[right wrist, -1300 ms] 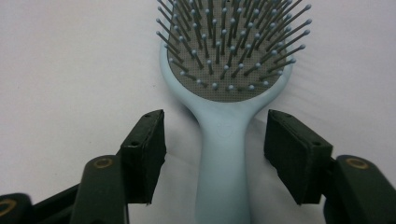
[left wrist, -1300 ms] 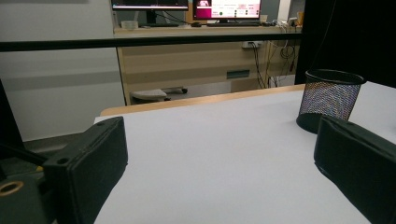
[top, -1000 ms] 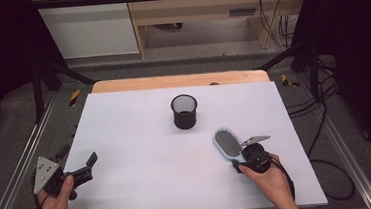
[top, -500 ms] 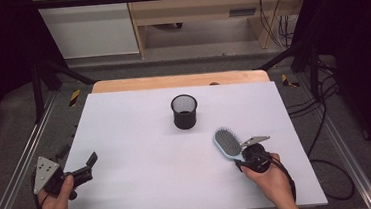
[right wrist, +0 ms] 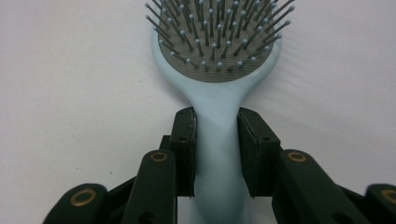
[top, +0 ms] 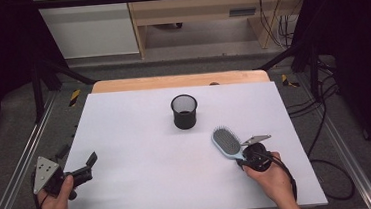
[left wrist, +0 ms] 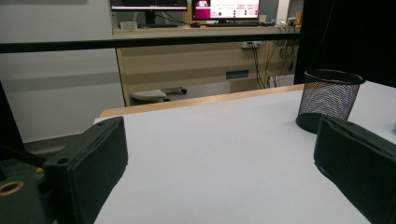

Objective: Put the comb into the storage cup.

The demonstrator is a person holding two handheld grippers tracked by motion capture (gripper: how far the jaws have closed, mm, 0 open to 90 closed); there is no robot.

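A light blue hairbrush (top: 225, 142) lies bristles up on the white table (top: 125, 134) at the front right, its head pointing away from me. My right gripper (top: 242, 155) sits at the handle end. In the right gripper view its jaws have just been closing, and both pads now press the sides of the hairbrush (right wrist: 217, 46) handle, one on each side of the right gripper (right wrist: 217, 126). My left gripper (top: 77, 159) rests at the table's front left corner, open with nothing between its jaws (left wrist: 219, 154).
A black mesh cup (top: 184, 111) stands upright at the middle of the table, toward the back; it also stands ahead and right of the left jaws as the mesh cup (left wrist: 329, 100). A wooden strip edges the table's far side.
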